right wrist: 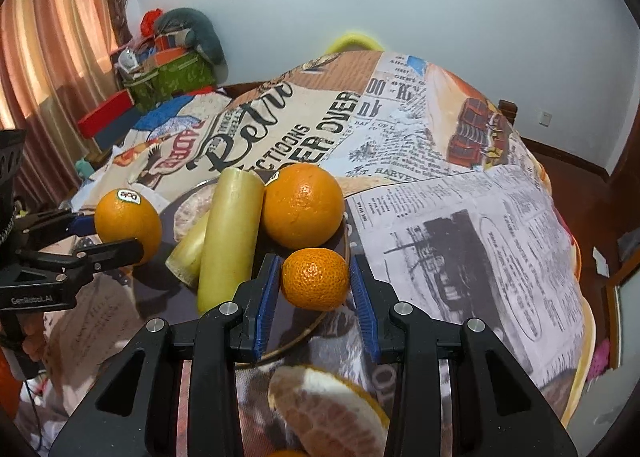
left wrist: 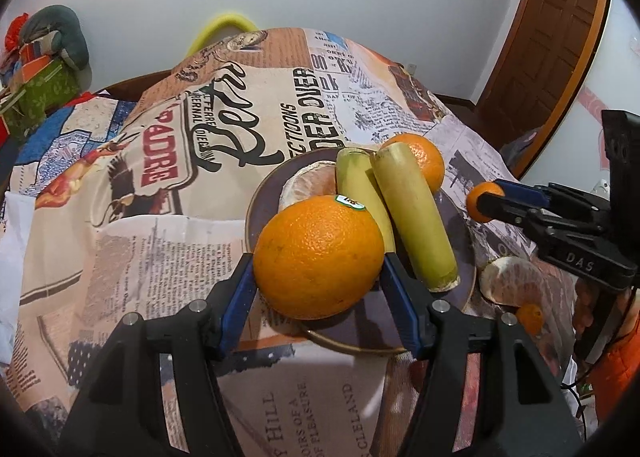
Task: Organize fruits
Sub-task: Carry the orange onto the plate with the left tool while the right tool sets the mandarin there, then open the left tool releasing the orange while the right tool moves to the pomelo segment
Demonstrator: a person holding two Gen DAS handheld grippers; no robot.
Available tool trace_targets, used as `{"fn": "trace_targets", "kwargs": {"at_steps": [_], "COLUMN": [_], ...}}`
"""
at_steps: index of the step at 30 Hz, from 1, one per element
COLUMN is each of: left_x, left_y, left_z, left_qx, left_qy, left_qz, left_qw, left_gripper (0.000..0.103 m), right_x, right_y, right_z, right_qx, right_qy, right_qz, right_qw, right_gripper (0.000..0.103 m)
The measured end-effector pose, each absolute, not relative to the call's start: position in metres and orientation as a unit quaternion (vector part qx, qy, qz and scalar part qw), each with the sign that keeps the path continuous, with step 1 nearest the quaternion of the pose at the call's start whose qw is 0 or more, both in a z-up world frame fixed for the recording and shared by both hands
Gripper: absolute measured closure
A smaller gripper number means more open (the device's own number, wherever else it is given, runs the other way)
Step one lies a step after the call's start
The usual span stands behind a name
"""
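The left gripper (left wrist: 318, 257) is clamped on a large stickered orange (left wrist: 319, 256), its blue pads pressed to either side, and holds it over the near rim of the dark plate (left wrist: 464, 245). The right gripper (right wrist: 315, 281) has its fingers closed against a small mandarin (right wrist: 315, 279) at the plate's opposite edge. Between them on the plate lie two pale green stalk pieces (left wrist: 414, 213) — long axes running roughly front to back from the left camera — with another orange (left wrist: 424, 161) behind and a peeled segment (left wrist: 308, 187) beside them. A second peeled pomelo piece (right wrist: 332, 409) sits on the printed cloth (right wrist: 460, 217) off the plate, directly under the right gripper, so that hand is nearer to it. Free plate surface lies just ahead of each held fruit — probably the set-down spots.
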State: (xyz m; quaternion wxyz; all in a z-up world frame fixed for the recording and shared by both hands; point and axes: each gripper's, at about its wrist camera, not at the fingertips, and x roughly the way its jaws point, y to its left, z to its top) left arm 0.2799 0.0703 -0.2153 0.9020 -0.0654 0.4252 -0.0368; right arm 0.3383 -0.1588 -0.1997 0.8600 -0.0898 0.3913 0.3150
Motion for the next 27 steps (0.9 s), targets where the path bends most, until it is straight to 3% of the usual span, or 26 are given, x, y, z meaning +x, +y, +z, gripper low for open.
{"fn": "trace_targets", "kwargs": {"at_steps": [17, 21, 27], "left_x": [0.296, 0.297, 0.289], "left_y": [0.078, 0.079, 0.078], "left_z": [-0.232, -0.232, -0.22], "left_qx": [-0.085, -0.089, -0.086], "left_qy": [0.444, 0.451, 0.443], "left_qz": [-0.037, -0.034, -0.025], "left_qw": [0.891, 0.887, 0.892], "left_gripper": [0.041, 0.04, 0.04], "right_x": [0.353, 0.353, 0.345], "right_y": [-0.14, -0.14, -0.148], "right_z": [-0.22, -0.217, -0.205], "right_qx": [-0.119, -0.117, -0.108], "right_qy": [0.418, 0.415, 0.408], "right_qz": [0.328, 0.328, 0.328], "right_qw": [0.839, 0.841, 0.845], "right_gripper": [0.069, 0.063, 0.062]}}
